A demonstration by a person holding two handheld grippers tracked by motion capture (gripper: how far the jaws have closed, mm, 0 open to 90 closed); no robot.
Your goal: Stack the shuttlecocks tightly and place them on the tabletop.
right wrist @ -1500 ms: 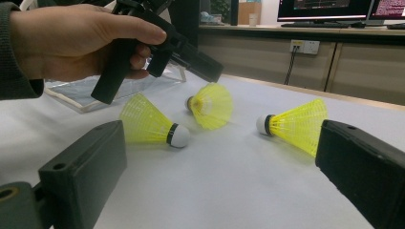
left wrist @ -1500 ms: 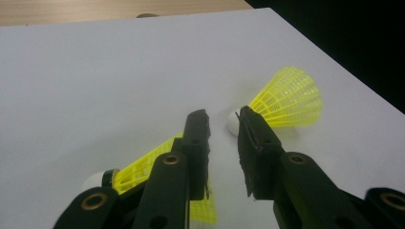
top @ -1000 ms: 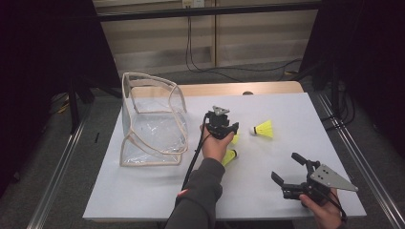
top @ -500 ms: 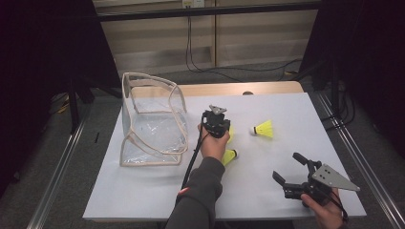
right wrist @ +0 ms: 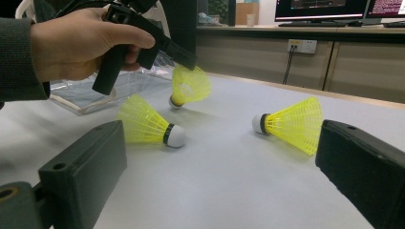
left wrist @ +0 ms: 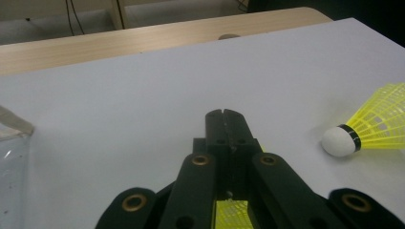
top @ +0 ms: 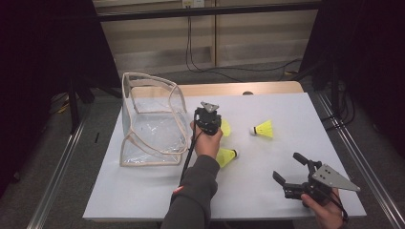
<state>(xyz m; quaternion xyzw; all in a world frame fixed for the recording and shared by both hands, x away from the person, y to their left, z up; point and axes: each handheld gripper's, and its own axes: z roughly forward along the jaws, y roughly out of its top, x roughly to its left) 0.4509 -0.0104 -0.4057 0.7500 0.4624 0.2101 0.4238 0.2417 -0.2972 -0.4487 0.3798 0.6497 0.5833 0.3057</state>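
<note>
Left gripper [right wrist: 184,57] jaws clamped on skirt rim of yellow shuttlecock [right wrist: 189,87], probably headed for clear bag [top: 153,119]. Right gripper [top: 291,169] idle, jaws apart, holding nothing.

The white tabletop [top: 267,191] stood on a grey floor [top: 57,181], with a strip of pale wood [top: 224,89] running along its far edge; metal rails [top: 55,188] lay on the floor at either side; black curtains [top: 43,43] hung dark to the left and right; behind, a beige panelled wall [top: 157,33] carried a socket [top: 190,3], and black cables [top: 191,47] trailed down from it; in the right gripper view, lit monitors [right wrist: 320,8] sat on a far desk above a wall outlet [right wrist: 303,46].
</note>
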